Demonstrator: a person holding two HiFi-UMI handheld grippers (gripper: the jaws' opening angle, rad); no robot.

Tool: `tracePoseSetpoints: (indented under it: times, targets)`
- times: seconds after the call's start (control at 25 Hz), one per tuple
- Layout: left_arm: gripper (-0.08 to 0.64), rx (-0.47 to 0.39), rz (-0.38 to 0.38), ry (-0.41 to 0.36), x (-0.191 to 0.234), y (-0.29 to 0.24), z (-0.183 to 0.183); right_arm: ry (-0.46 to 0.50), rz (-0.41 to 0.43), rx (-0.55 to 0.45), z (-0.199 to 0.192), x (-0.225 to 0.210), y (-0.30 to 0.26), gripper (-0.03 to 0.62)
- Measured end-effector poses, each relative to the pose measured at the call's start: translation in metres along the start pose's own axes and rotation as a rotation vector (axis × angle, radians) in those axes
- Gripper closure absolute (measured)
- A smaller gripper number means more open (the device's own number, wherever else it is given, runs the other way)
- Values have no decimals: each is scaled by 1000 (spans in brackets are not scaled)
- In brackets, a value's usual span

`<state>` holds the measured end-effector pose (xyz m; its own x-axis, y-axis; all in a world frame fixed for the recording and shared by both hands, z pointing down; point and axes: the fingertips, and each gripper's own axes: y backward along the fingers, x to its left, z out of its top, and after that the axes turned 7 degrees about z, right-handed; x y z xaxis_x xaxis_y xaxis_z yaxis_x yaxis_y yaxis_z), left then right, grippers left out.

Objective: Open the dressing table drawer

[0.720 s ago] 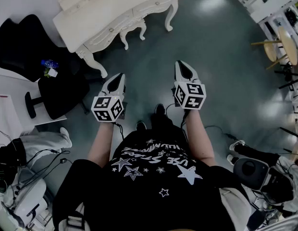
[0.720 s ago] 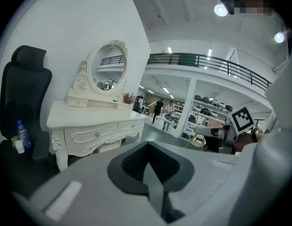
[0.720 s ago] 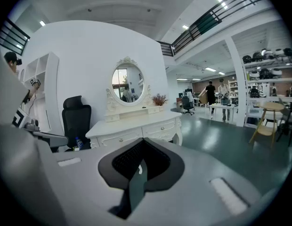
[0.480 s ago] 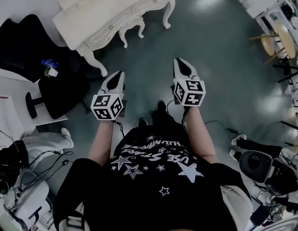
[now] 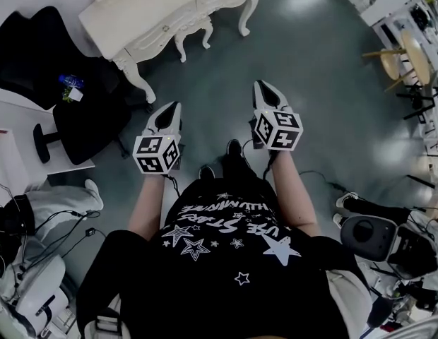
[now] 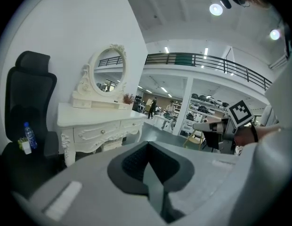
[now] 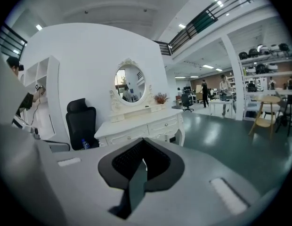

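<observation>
The white dressing table [image 5: 155,16] stands ahead on the floor, its drawer fronts with small knobs [image 5: 164,25] facing me, all pushed in. In the gripper views it carries an oval mirror [image 7: 129,84], and the drawers [image 6: 93,134] [image 7: 166,124] show below its top. My left gripper [image 5: 175,107] and right gripper [image 5: 260,85] are held side by side in the air, well short of the table. Both have their jaws together with nothing between them [image 6: 147,146] [image 7: 143,142].
A black office chair [image 5: 78,119] with a blue bottle [image 5: 69,83] on its seat stands left of the table. Cables and gear [image 5: 32,260] lie at the lower left, more equipment [image 5: 374,235] at the lower right. A wooden stool [image 5: 406,58] stands far right.
Both grippers have edged slightly forward toward the table, and the view has shifted a little. The jaws stay shut.
</observation>
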<state>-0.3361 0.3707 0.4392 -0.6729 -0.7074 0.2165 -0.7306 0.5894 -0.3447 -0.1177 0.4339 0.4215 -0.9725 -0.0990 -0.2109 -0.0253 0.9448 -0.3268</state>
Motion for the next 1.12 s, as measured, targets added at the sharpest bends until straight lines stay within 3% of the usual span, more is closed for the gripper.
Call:
tracePoseSetpoints:
  times: [0.16,0.32,0.36,0.44,0.56,0.8,0.92,1.12]
  targets:
    - [560,0,-22,-22,-8,7,-1,-29,0,8,-6,-3,8,565]
    - [560,-17,17,-26,-5,3,6,-35,24,-20,3,-8,0,560]
    - [560,-19,24,-39,-5,1,8,-34,32,-29,7,-9,-4,540]
    - [560,-23,36,-59,-3,-6,14,-23,55,-35,13,-10,-16,435]
    - [560,-28,72,-51,6,-22,23,10,98,-18,16,-11,-41,368]
    - [560,0,151,-7,30,-101,40,-20,141,35,25,-61,-126,276]
    - [560,0,174,21,33,-149,60,-26,170,45,46,-94,-165,270]
    - [560,-34,202,3,32,-222,104,-11,199,35,90,-147,-222,270]
